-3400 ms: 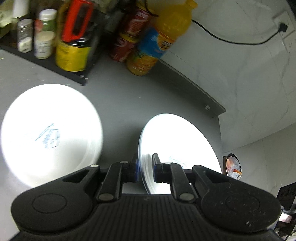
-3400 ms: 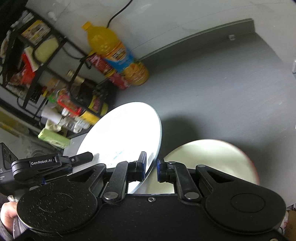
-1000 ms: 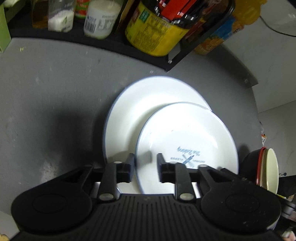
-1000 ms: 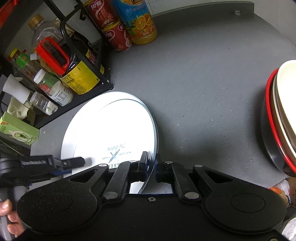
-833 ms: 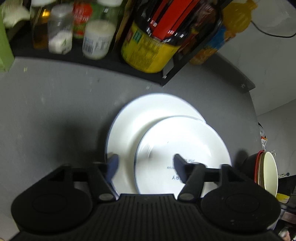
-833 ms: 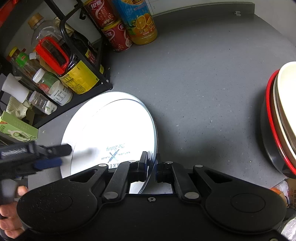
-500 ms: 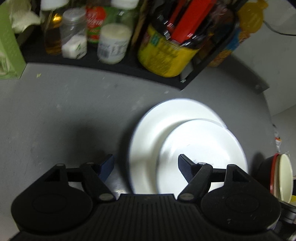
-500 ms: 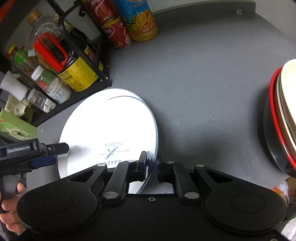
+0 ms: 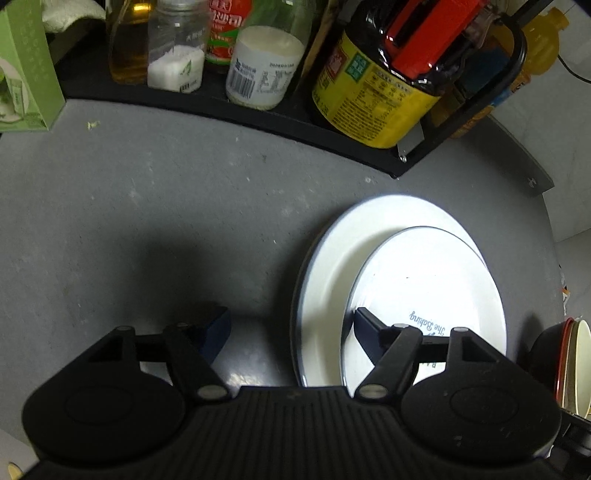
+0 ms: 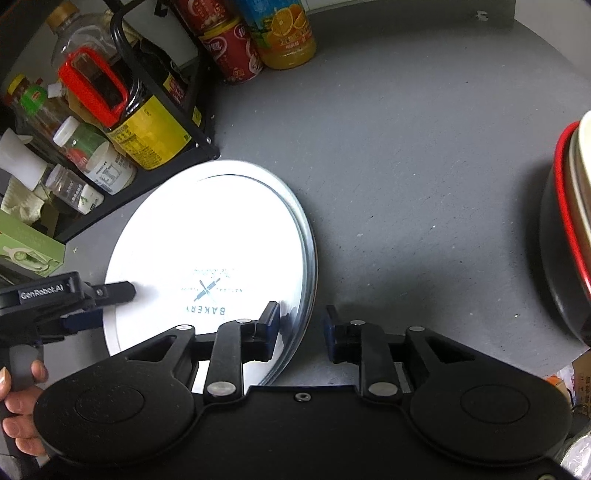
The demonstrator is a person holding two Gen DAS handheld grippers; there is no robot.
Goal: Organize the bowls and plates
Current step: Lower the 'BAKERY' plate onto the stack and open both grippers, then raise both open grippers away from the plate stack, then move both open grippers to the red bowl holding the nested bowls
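Observation:
Two white plates lie stacked on the grey counter: a small printed plate (image 9: 424, 280) rests on a larger blue-rimmed plate (image 9: 328, 273), offset to its right. My left gripper (image 9: 291, 326) is open just before the stack, its right finger over the small plate and its left finger over bare counter. In the right wrist view the printed plate (image 10: 207, 236) glares white, and my right gripper (image 10: 301, 323) stands open with the plate's near right rim between its fingers. The left gripper (image 10: 92, 295) reaches in from the left. Nested bowls (image 10: 565, 236), red-rimmed and cream, sit at the right.
A black rack (image 9: 258, 122) with jars and a large yellow-labelled bottle (image 9: 376, 96) stands close behind the plates. Red cans (image 10: 229, 55) and an orange juice bottle (image 10: 284, 33) stand by the wall. A green box (image 9: 22, 74) is at far left. A person's hand (image 10: 18, 402) holds the left gripper.
Both grippers have opened and let go of the plates, which now lie flat and stacked. The left gripper has drawn back and to the left.

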